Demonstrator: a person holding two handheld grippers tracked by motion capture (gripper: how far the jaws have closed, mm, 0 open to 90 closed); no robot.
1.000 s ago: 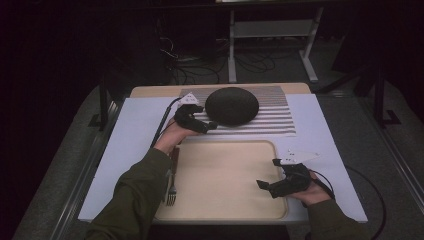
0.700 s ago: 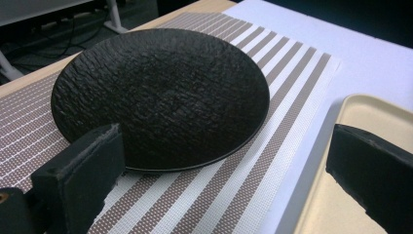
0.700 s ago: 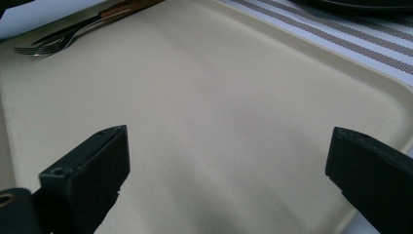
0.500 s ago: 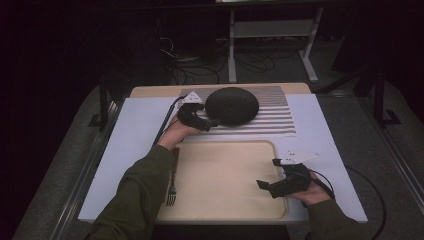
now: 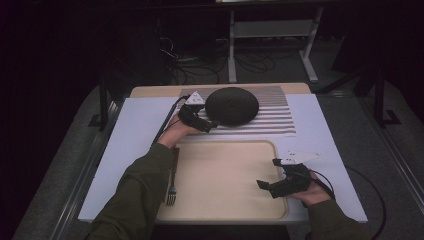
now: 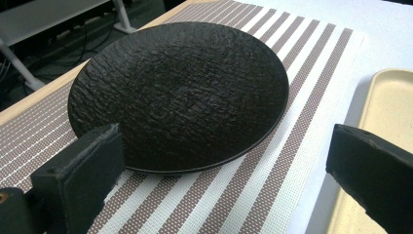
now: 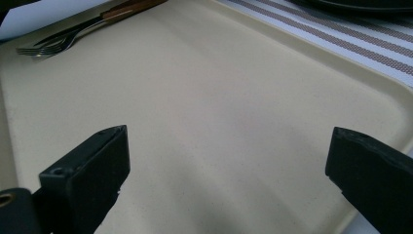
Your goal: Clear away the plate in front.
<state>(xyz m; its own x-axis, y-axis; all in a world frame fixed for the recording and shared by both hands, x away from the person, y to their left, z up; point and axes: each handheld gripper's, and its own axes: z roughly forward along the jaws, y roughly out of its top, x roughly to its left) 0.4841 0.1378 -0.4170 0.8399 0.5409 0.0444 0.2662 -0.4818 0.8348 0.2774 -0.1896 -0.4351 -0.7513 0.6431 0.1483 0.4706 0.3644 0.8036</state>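
Left gripper sat at the black plate's 8 o'clock edge, jaws spread wide, probably lining up a rim grab. The plate rested on the striped placemat. Right gripper hovered gaping over the tray, just waiting.

The high view looked forward and down from above the person's side of the table, taking in the whole top from well back. The left gripper view sat low and close over the striped mat, facing the black plate, with the tray's corner at its right edge. The right gripper view skimmed close over the tray toward the fork, sharing tray and mat with both others.
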